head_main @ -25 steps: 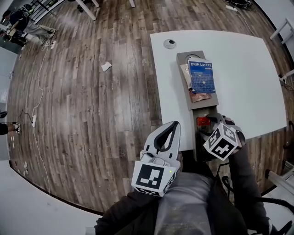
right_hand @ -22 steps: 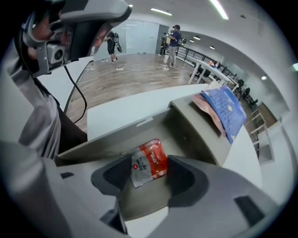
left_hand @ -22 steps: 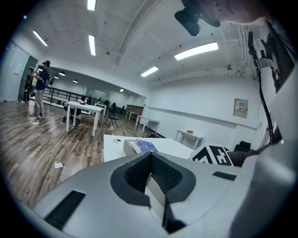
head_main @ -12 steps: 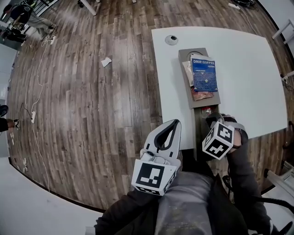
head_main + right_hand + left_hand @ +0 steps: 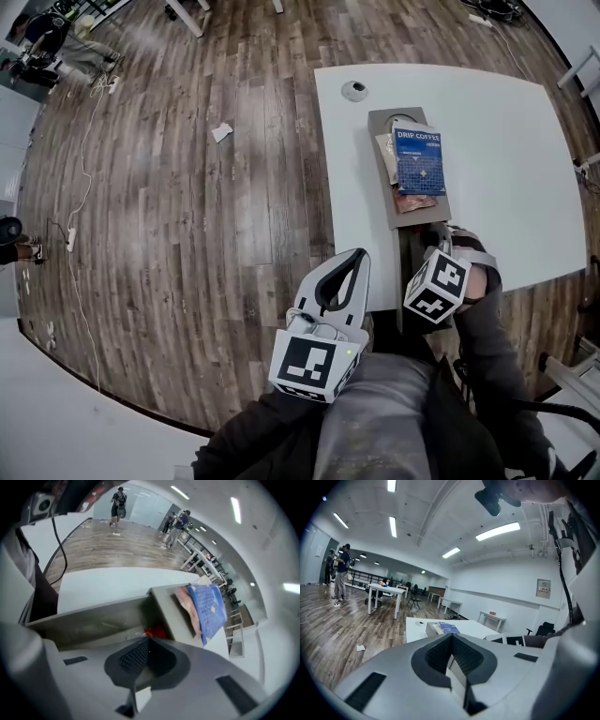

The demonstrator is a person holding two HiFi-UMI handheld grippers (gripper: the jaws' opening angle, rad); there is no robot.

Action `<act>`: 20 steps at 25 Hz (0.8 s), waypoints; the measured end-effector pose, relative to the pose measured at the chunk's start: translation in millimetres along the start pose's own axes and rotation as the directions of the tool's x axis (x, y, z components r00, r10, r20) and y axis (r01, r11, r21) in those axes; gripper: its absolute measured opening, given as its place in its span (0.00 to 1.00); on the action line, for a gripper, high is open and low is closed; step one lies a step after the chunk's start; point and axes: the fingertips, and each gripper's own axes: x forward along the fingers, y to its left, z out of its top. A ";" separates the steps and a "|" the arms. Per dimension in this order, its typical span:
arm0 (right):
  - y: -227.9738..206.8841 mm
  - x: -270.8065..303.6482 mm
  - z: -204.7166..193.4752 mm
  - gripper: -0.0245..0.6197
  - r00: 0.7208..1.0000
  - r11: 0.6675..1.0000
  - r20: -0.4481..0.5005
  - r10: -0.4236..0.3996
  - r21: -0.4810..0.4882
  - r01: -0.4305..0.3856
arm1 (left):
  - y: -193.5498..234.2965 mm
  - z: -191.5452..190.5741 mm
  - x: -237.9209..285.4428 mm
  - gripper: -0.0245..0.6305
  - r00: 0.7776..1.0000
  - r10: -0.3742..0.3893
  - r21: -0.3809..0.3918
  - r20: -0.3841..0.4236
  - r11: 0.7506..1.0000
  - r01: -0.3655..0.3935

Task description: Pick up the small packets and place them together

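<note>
A long grey box [image 5: 382, 178] lies on the white table [image 5: 506, 122]. On its far half lie a blue drip coffee packet [image 5: 419, 161] and a pink packet [image 5: 412, 202]. My right gripper [image 5: 434, 236] points steeply down into the near compartment, its jaws closed. In the right gripper view a small red packet [image 5: 155, 632] sits right at the closed tips of that right gripper [image 5: 149, 640], with the blue packet [image 5: 206, 606] beyond. My left gripper [image 5: 352, 262] hangs shut and empty off the table's near edge; the left gripper [image 5: 451, 637] view looks level across the room.
A small round fitting [image 5: 353, 90] sits near the table's far left corner. A paper scrap [image 5: 222, 132] and a cable [image 5: 80, 187] lie on the wooden floor to the left. People stand far off [image 5: 37, 42]. Other tables [image 5: 386, 592] fill the room.
The right gripper's jaws went from open around the red packet to closed. It then shifted a little away from me along the box and rolled. The left gripper stayed put.
</note>
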 end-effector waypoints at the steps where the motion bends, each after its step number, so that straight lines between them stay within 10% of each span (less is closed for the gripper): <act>1: 2.9 3.5 -0.1 0.04 1.000 1.000 -0.019 0.002 -0.028 -0.002 | 2.8 0.5 -1.3 0.04 1.000 0.007 -0.004 -0.002 1.000 -0.007; 9: 57.6 -10.7 -7.3 0.04 0.987 0.987 0.003 0.160 -0.034 -0.159 | 3.7 -5.5 4.2 0.04 1.000 -0.008 -0.017 -0.003 1.000 0.008; 13: 52.1 -27.7 -3.8 0.06 0.967 0.941 0.152 0.203 0.244 -0.236 | -5.6 -4.2 3.5 0.04 0.999 -0.038 -0.010 -0.007 0.999 0.038; 16: 42.7 -32.1 -2.4 0.31 0.952 0.886 0.206 0.226 0.362 -0.289 | -7.4 -3.3 1.5 0.04 0.999 -0.049 -0.007 0.005 0.999 0.049; 20: 46.5 -18.4 -8.6 0.42 0.964 0.932 0.084 0.252 0.246 -0.265 | -6.1 -0.9 -1.4 0.04 0.999 -0.050 -0.001 0.011 0.999 0.050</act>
